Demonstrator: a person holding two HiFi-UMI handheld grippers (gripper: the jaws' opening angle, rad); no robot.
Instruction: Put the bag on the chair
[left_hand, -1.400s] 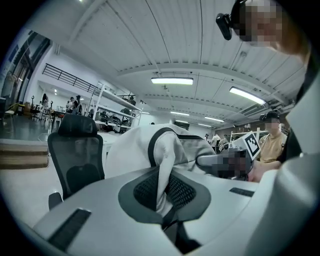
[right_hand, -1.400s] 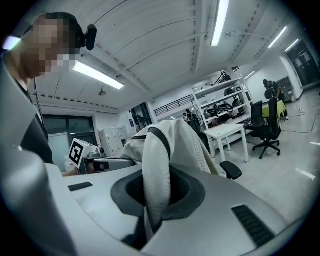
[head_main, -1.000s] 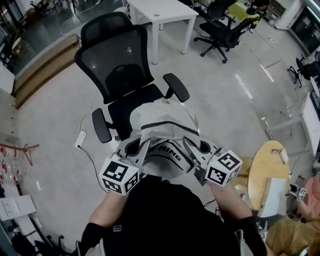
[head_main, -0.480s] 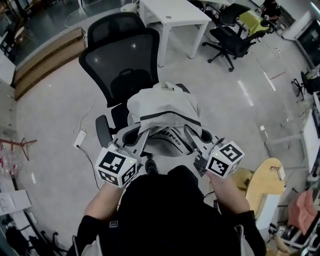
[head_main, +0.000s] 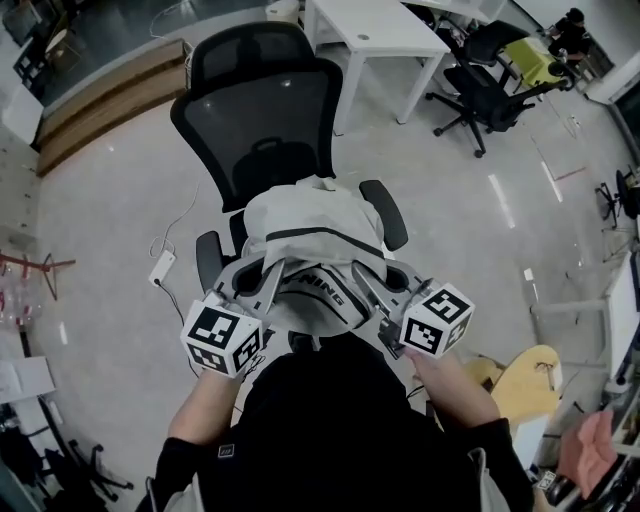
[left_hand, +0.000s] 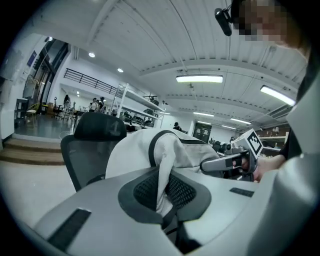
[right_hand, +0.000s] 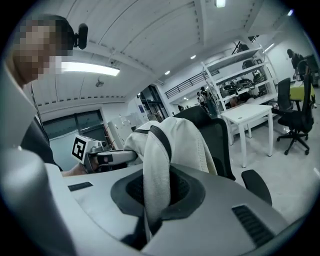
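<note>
Both arms are reaching forward, side by side. The left gripper (head_main: 267, 284) and the right gripper (head_main: 373, 290) are each pinching the white bag (head_main: 310, 228) tight, holding it up by the black chair (head_main: 265, 120).

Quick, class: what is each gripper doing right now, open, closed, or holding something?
Left gripper: shut on a fold of the white bag.
Right gripper: shut on the same bag.

White table (head_main: 375, 28) beyond, round wooden table (head_main: 530, 378) at right.
</note>
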